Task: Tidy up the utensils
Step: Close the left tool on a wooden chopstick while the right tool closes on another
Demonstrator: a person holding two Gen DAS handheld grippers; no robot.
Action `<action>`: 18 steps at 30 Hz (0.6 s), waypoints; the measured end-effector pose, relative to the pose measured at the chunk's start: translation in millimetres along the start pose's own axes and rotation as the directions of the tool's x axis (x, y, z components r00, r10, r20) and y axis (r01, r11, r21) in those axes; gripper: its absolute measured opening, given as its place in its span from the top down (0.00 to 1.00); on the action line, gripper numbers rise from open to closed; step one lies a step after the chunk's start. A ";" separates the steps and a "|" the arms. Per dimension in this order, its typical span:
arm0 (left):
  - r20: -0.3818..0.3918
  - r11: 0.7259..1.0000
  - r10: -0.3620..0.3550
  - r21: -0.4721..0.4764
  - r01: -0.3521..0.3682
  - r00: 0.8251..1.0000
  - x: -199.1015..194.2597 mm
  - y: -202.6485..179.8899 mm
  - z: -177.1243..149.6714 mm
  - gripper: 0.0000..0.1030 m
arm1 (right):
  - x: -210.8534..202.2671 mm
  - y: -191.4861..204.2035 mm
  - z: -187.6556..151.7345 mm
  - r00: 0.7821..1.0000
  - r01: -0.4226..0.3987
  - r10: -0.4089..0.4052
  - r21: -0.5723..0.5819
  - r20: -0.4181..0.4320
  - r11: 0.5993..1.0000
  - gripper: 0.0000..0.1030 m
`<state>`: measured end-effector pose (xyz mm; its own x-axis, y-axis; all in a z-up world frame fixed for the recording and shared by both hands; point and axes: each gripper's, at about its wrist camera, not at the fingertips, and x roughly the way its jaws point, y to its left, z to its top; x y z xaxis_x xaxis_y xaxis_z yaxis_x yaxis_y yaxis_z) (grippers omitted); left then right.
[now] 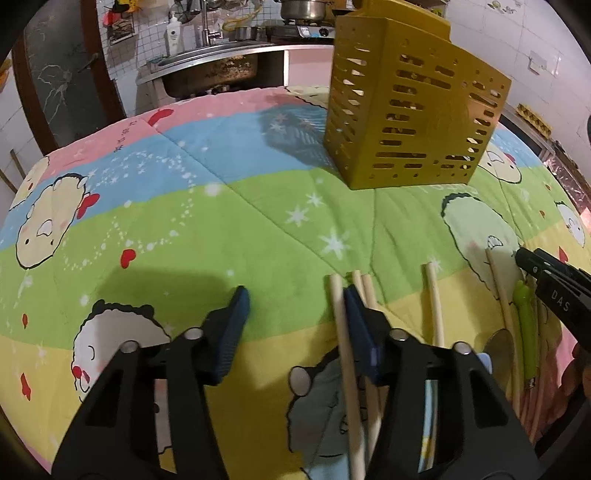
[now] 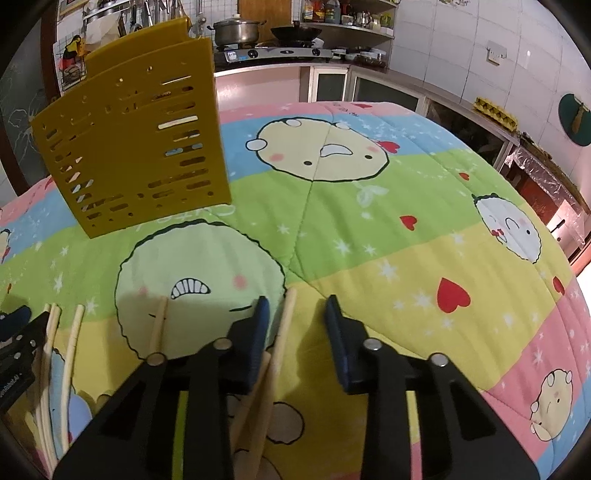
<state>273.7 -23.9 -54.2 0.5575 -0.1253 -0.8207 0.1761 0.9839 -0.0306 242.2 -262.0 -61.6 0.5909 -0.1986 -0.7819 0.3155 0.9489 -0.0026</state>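
A yellow slotted utensil holder [image 1: 413,110] [image 2: 136,147] stands upright on the cartoon-print quilt [image 1: 184,206] [image 2: 406,206]. Several pale wooden chopsticks lie near the front edge. My left gripper [image 1: 297,321] is open over the quilt; one chopstick [image 1: 341,332] lies just inside its right finger [image 1: 356,317], and two more [image 1: 364,288] show beyond that finger. My right gripper [image 2: 297,325] is open too, with a chopstick [image 2: 282,336] between its fingers, close to the left pad [image 2: 258,332] and apart from the right one. A green-handled utensil [image 1: 526,332] and a spoon [image 1: 498,350] lie beside it.
Behind the quilt is a kitchen: a steel sink [image 1: 214,70] with a tap, a stove with a pot [image 2: 236,31] and a wok, and shelves. More chopsticks [image 2: 72,350] lie at the left in the right wrist view. An egg tray [image 2: 495,109] sits on the right counter.
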 end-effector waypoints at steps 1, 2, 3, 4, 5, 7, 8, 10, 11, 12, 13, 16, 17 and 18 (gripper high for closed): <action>-0.005 1.000 0.000 0.003 0.001 1.000 0.7 -1.2 1.1 0.56 | 0.2 0.2 0.5 1.000 -0.001 0.001 -0.001 -0.003 1.000 0.76; -0.010 1.000 0.002 0.006 -0.002 1.000 1.7 -2.3 2.3 0.57 | 0.2 0.8 0.7 1.000 -0.001 0.001 -0.004 -0.006 1.000 0.77; -0.014 1.000 0.003 0.008 -0.003 1.000 2.2 -3.1 3.3 0.58 | 0.3 1.4 1.1 1.000 -0.001 0.001 -0.006 -0.009 1.000 0.78; -0.019 1.000 0.005 0.011 -0.005 1.000 2.8 -3.8 4.1 0.59 | 0.9 1.8 1.7 1.000 -0.001 0.001 -0.008 -0.011 1.000 0.79; -0.021 1.000 0.006 0.017 -0.006 1.000 3.6 -4.6 4.7 0.61 | 1.6 1.9 2.4 1.000 -0.004 0.004 -0.007 -0.012 1.000 0.82; -0.024 1.000 0.010 0.029 -0.009 1.000 5.0 -6.3 5.6 0.64 | 3.2 2.3 4.6 1.000 -0.010 0.010 -0.004 -0.019 1.000 0.85; -0.027 0.999 0.011 0.030 -0.010 1.000 5.3 -6.9 6.3 0.67 | 3.8 2.6 6.0 1.000 -0.013 0.013 -0.007 -0.020 1.000 0.89; -0.032 1.000 0.004 0.028 -0.004 0.999 5.6 -7.8 8.8 0.73 | 4.9 2.3 8.5 0.999 -0.023 0.022 -0.003 -0.026 1.000 0.90; -0.034 1.000 0.003 0.024 -0.002 0.999 6.0 -7.9 10.2 0.77 | 5.2 2.3 9.8 0.999 -0.027 0.027 -0.003 -0.027 1.000 0.91; -0.034 1.000 0.001 0.022 -0.001 0.999 6.2 -7.5 10.8 0.80 | 5.1 2.5 10.4 0.999 -0.031 0.030 -0.004 -0.027 1.000 0.91; -0.031 1.000 0.001 0.020 0.000 1.000 6.3 -7.5 11.0 0.82 | 5.4 2.4 10.9 0.999 -0.033 0.033 -0.006 -0.027 0.999 0.92; -0.019 1.000 0.001 0.016 -0.001 1.000 5.7 -7.4 10.4 0.88 | 3.2 1.7 10.8 0.999 -0.046 0.045 -0.008 -0.021 0.999 0.93; -0.015 1.000 0.003 0.016 -0.003 1.000 5.2 -7.4 10.2 0.91 | 2.2 1.2 10.8 0.999 -0.052 0.052 -0.007 -0.017 0.999 0.93; -0.013 1.000 0.003 0.014 -0.003 1.000 5.0 -7.2 10.3 0.92 | 1.3 0.5 11.1 0.998 -0.057 0.057 -0.005 -0.014 0.998 0.93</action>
<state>283.7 -32.9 -52.2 0.5475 -0.1204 -0.8281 0.1858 0.9824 -0.0200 251.4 -264.6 -55.7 0.5975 -0.1406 -0.7894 0.2774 0.9600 0.0390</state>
